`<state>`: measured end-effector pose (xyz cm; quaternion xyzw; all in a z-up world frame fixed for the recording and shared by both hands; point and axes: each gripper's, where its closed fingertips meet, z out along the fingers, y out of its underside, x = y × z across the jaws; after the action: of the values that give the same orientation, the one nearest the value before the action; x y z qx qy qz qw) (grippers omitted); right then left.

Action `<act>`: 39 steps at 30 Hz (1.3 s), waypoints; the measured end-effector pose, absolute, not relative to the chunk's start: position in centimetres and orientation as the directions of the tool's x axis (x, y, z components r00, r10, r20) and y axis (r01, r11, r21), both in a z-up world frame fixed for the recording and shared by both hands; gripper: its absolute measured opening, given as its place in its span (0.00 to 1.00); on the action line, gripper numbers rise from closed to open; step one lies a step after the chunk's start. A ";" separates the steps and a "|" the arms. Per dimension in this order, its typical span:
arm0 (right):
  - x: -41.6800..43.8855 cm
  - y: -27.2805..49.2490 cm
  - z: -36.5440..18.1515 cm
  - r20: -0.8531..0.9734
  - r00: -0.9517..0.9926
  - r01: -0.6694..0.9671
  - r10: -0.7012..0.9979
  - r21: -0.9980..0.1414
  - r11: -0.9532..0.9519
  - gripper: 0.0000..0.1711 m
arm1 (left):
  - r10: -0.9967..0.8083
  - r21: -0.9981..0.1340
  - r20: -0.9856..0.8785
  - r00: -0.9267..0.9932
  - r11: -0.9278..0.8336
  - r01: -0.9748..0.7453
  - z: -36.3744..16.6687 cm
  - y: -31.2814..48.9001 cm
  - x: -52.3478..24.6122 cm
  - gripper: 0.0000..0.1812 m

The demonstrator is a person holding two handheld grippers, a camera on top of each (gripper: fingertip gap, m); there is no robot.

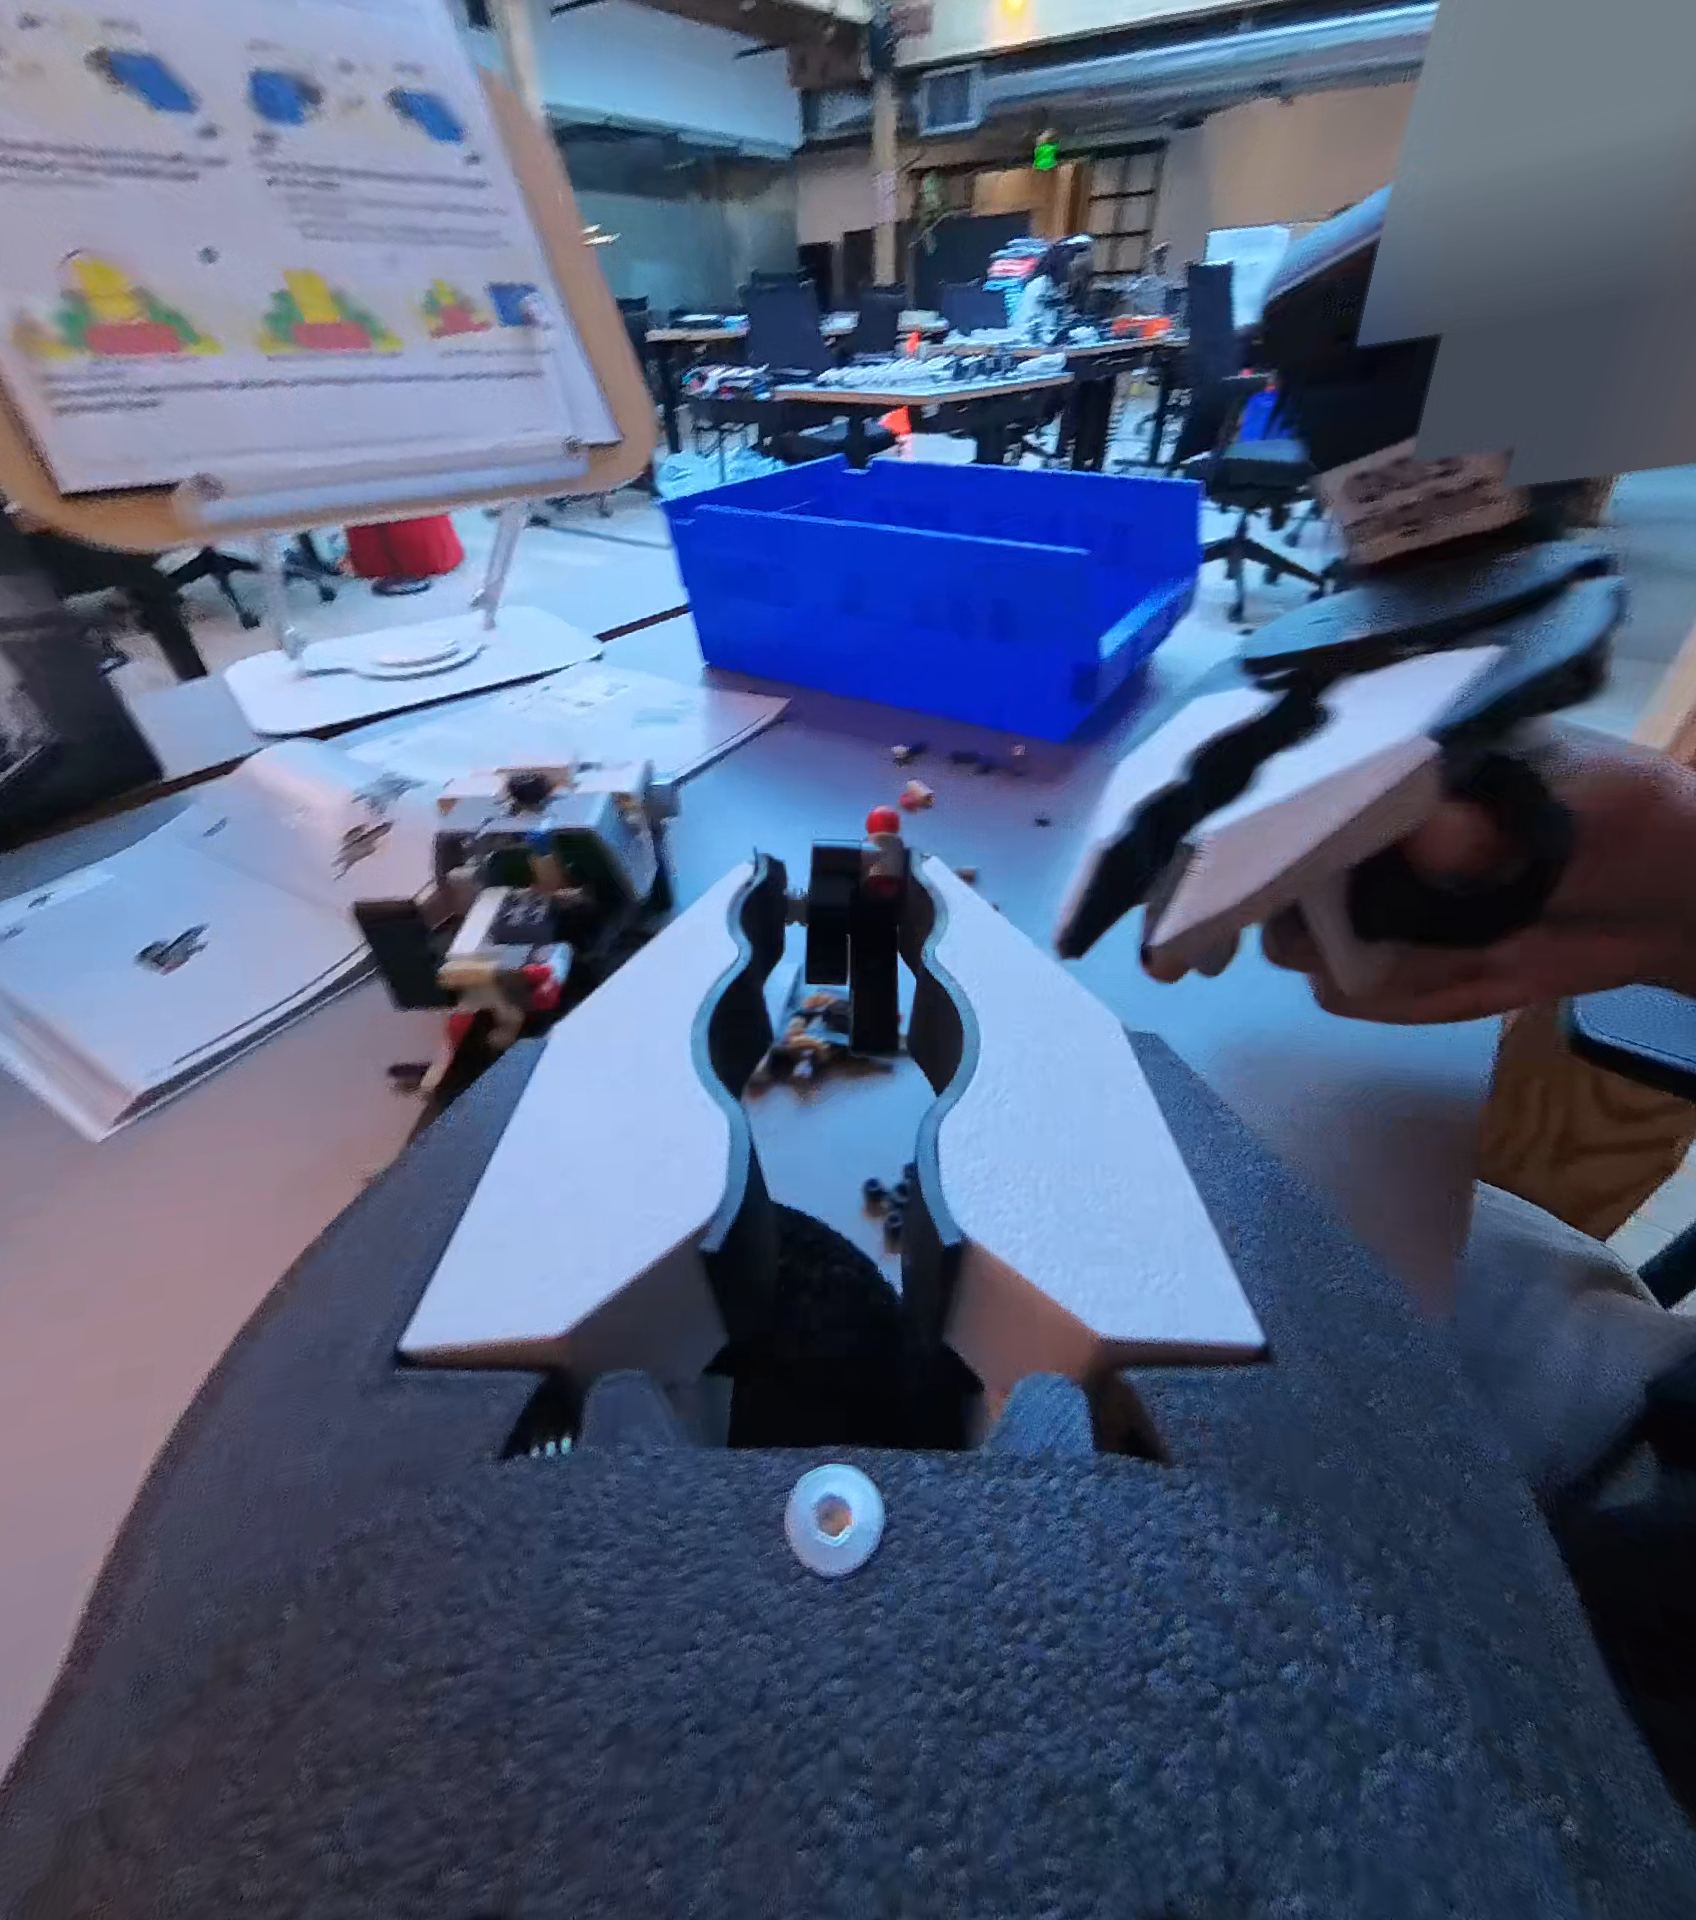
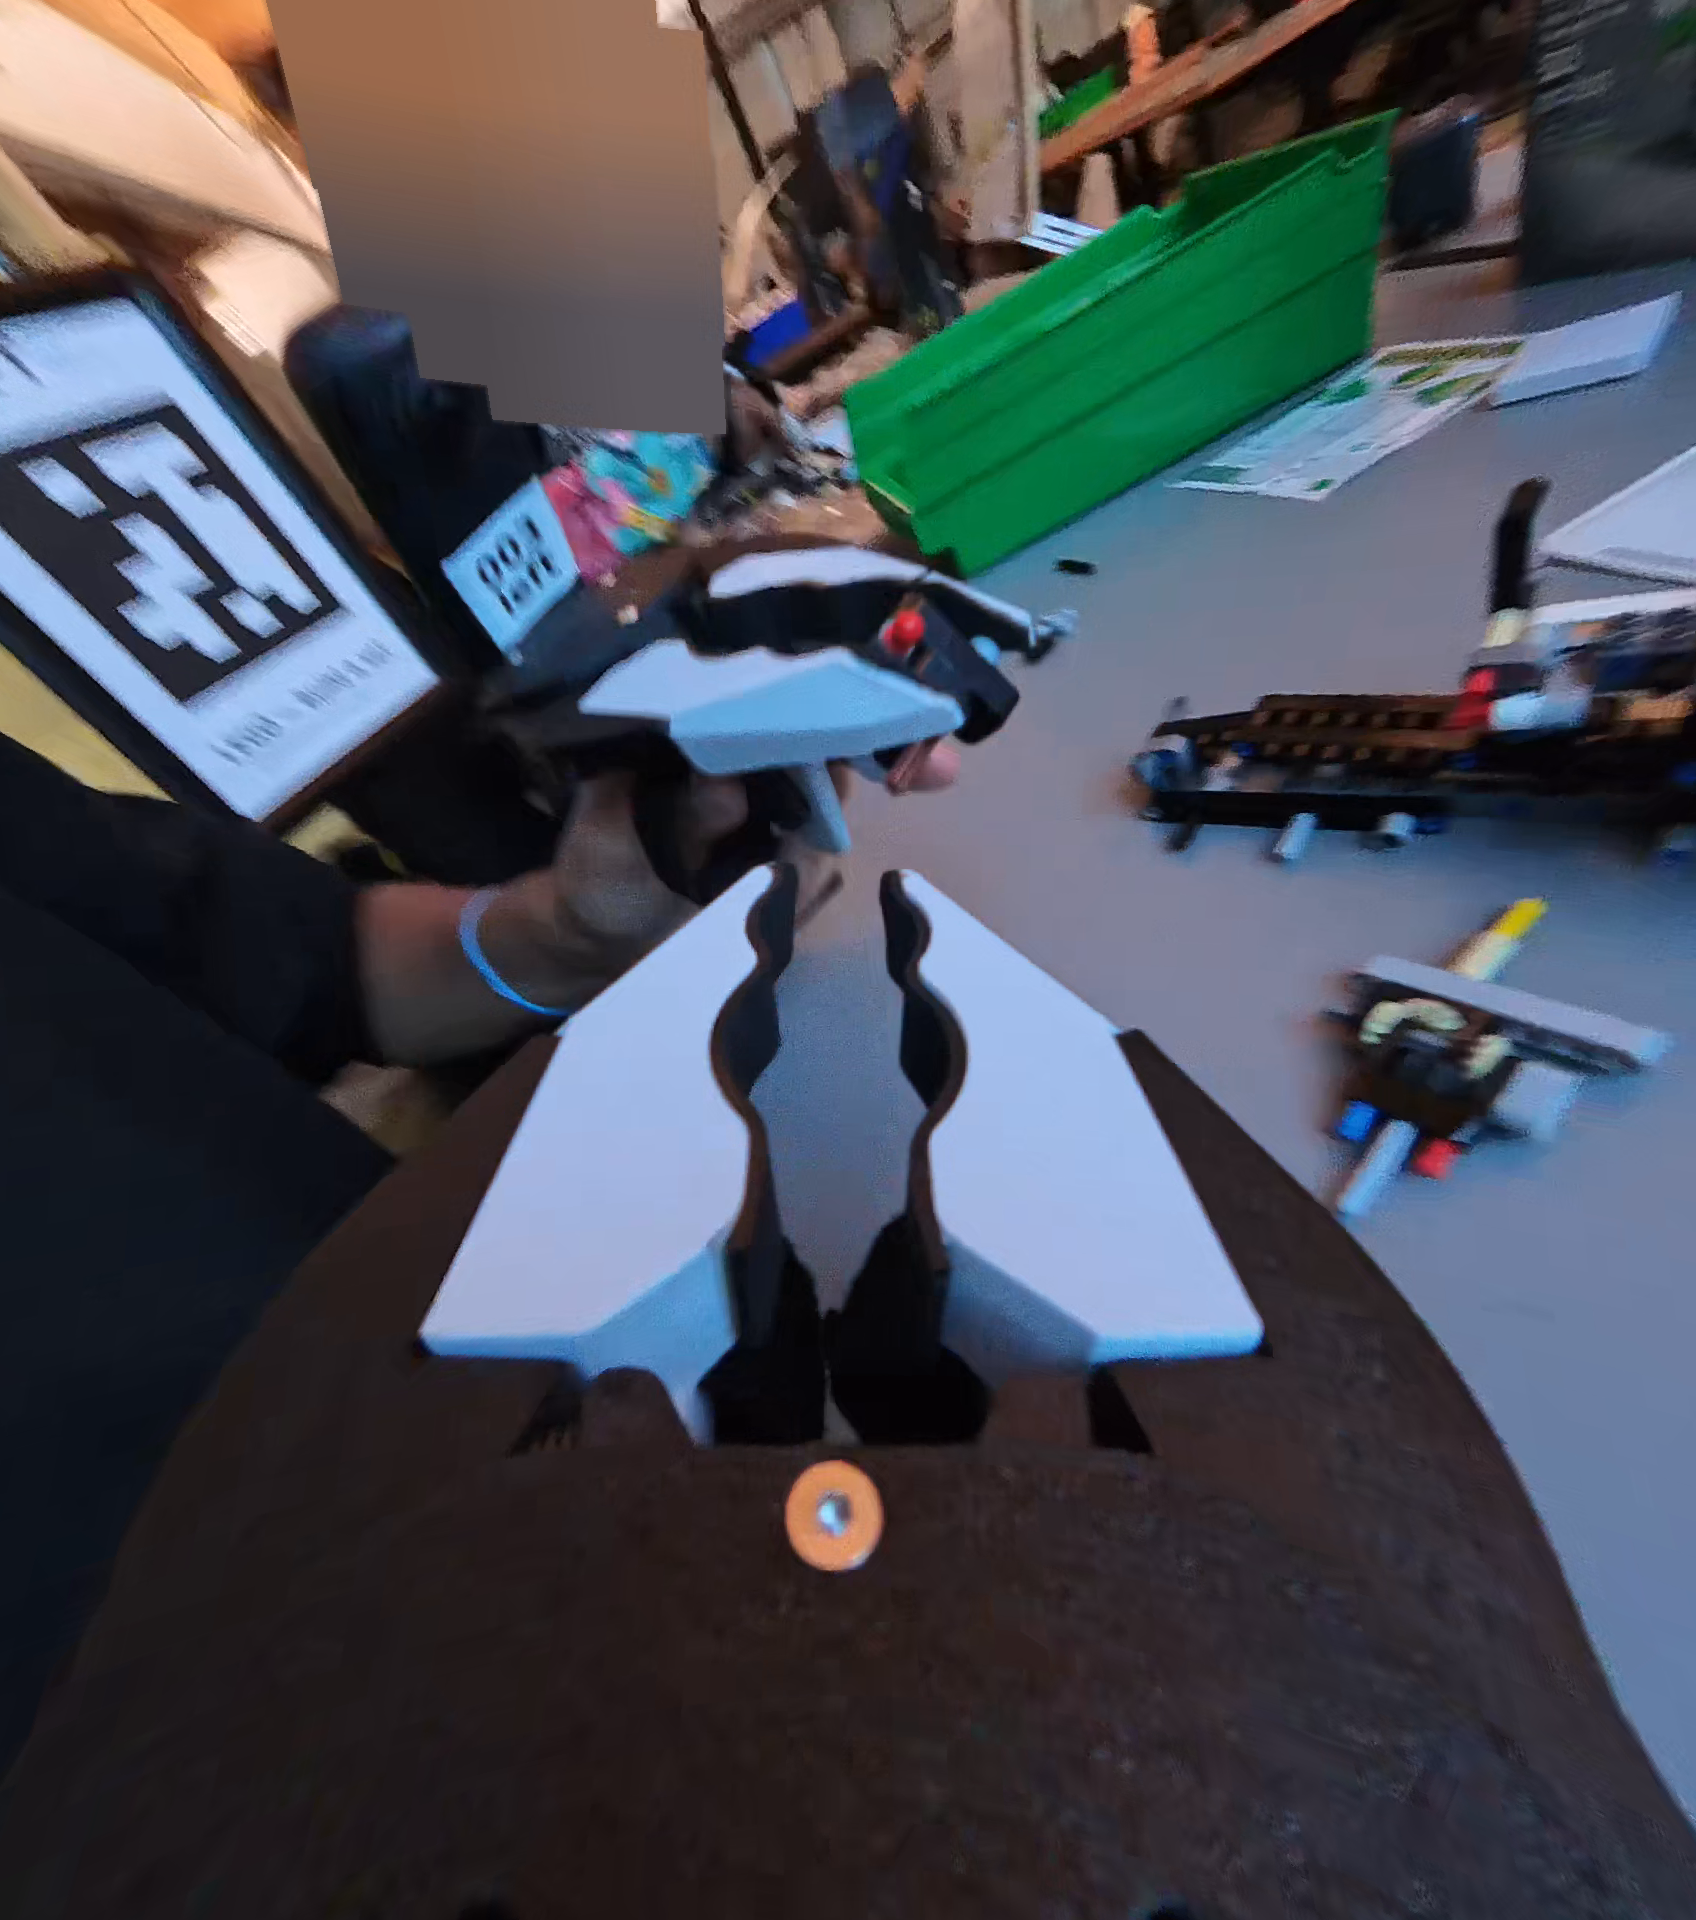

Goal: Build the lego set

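My left gripper (image 1: 844,868) is shut on a small black lego piece (image 1: 849,925) with a red-tipped pin (image 1: 882,823), held above the table. It also shows in the right wrist view (image 2: 974,691), with the red pin (image 2: 902,629) sticking up. My right gripper (image 2: 836,883) is slightly open and empty, and it shows at the right of the left wrist view (image 1: 1109,951), held close to the left gripper. A part-built white and black model (image 1: 522,894) sits to the left. A long black model (image 2: 1446,727) and a small sub-assembly (image 2: 1446,1049) lie on the table.
A blue bin (image 1: 927,603) stands at the back, a green bin (image 2: 1124,416) lies tilted. An open instruction booklet (image 1: 148,966) and an instruction sheet on a stand (image 1: 231,239) are at the left. Loose small pieces (image 1: 808,1039) lie under the left gripper. Tip to tip, the grippers are about 5 cm apart.
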<state>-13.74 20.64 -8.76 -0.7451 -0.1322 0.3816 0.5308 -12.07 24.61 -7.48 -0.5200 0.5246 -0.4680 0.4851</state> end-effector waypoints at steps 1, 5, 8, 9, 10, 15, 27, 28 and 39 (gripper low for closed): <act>-13.5 20.8 -9.2 -0.367 0.722 -0.147 0.586 -0.910 -0.388 0.09 | -0.999 -0.995 -0.006 0.037 0.002 -0.101 -7.7 25.5 -12.2 0.11; -13.2 21.5 -10.9 -0.134 0.836 0.075 0.531 -0.932 -0.354 0.09 | -0.991 -0.988 -0.010 0.134 -0.011 -0.155 -9.1 28.3 -13.2 0.11; -13.7 21.9 -12.5 -0.123 0.837 0.124 0.533 -0.907 -0.403 0.12 | -0.989 -0.984 -0.008 0.150 -0.020 -0.180 -9.8 29.0 -14.0 0.11; -13.8 22.2 -12.5 -0.134 0.837 0.109 0.530 -0.909 -0.402 0.13 | -0.989 -0.984 0.034 0.143 -0.058 -0.168 -9.8 28.9 -14.3 0.11; -13.7 22.8 -12.1 -0.131 0.852 0.089 0.506 -0.918 -0.388 0.15 | -0.988 -0.983 0.069 0.136 -0.091 -0.161 -9.9 28.8 -14.4 0.11; -14.9 24.9 -9.8 0.053 0.893 0.187 0.447 -0.947 -0.260 0.09 | -0.981 -0.978 0.149 0.126 -0.165 -0.127 -9.7 28.1 -14.5 0.11; -12.2 23.2 -18.4 0.090 0.858 0.415 0.506 -0.703 -0.578 0.17 | -0.974 -0.962 0.012 0.227 -0.073 -0.265 -11.8 31.3 -16.3 0.11; -12.3 23.5 -18.4 0.081 0.865 0.400 0.494 -0.707 -0.583 0.16 | -0.974 -0.961 0.010 0.226 -0.072 -0.269 -11.9 31.3 -16.2 0.11; -12.5 24.6 -18.6 0.071 0.867 0.395 0.493 -0.700 -0.595 0.06 | -0.979 -0.962 0.037 0.201 -0.089 -0.256 -11.7 31.0 -16.0 0.11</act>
<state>-12.55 24.64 -18.62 -0.8907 -0.2493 0.0650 0.3745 -16.04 30.96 -11.75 -0.6243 0.4947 -0.3935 0.4590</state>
